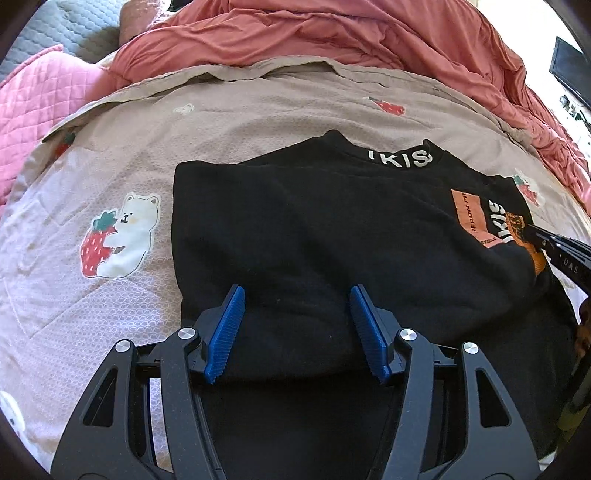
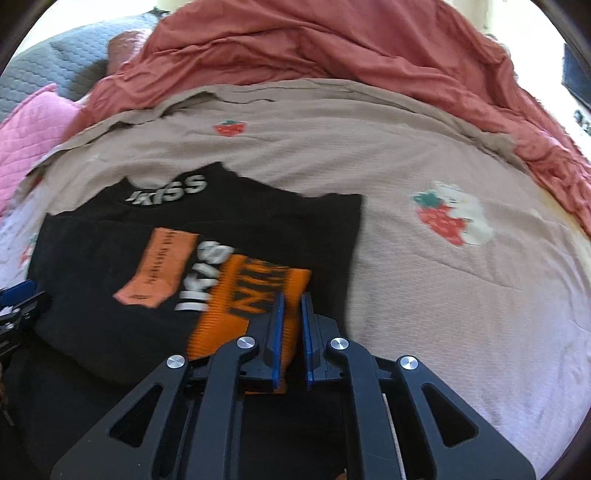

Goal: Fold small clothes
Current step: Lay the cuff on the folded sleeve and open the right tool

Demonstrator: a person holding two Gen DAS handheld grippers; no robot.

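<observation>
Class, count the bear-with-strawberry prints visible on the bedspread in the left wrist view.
1 whole: a white bear hugging a strawberry, left of the black sweatshirt. Partial prints sit at the picture's edges; the sweatshirt may hide others.

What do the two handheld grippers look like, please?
Both the left gripper and the right gripper share one design: black angular linkage arms with triangular cut-outs, round silver pivot pins, and blue ribbed finger pads. No cables or sleeves are visible.

"KISS" on black top (image 2: 92, 258) collar, front.

Black top (image 1: 314, 229), orange patches; beige strawberry-print sheet (image 1: 258, 110); coral blanket (image 1: 351, 33).
</observation>
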